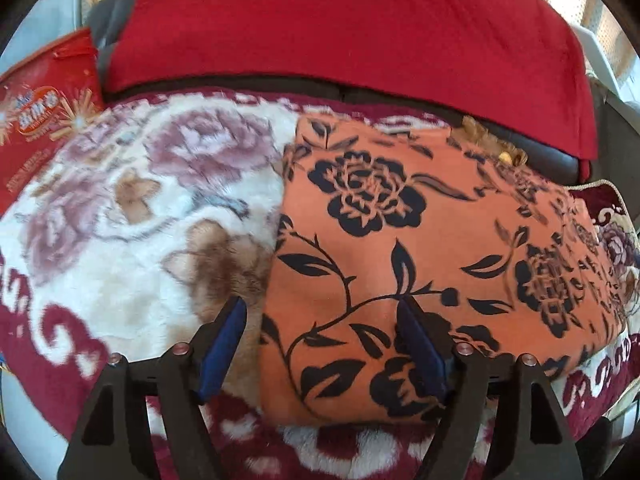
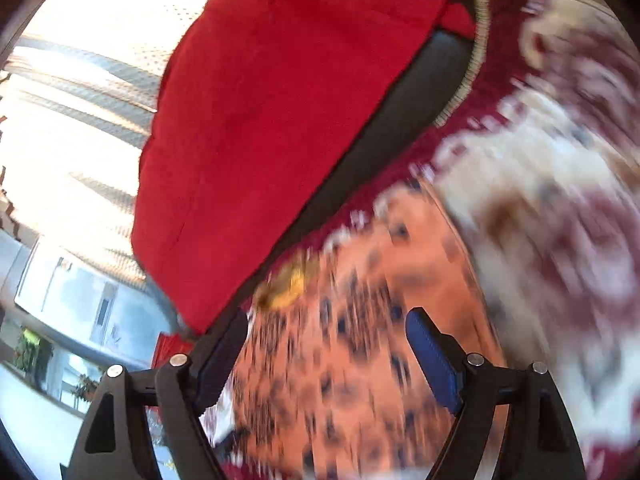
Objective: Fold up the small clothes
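Orange floral garment [image 1: 420, 240] lies folded on the blanket [image 1: 120, 220] — both tools, left [image 1: 320, 340] and right [image 2: 328, 352], gape empty; next, judge another fold.

I count one folded orange cloth [image 1: 420, 248] with black flower print; the right wrist view shows the same single piece [image 2: 360, 360], blurred. I count one plush blanket [image 1: 132, 216], cream with maroon border and rose pattern, lying under it. I count one red cloth [image 1: 340, 28] draped behind. I count one red printed bag [image 1: 44, 120] at the far left edge. I count one small brownish-yellow item [image 1: 496, 140] at the orange cloth's far corner; what it is I cannot tell. I count two grippers, one per view: the left gripper [image 1: 320, 344] and the right gripper [image 2: 328, 356], each with two fingers, four blue pads in total.
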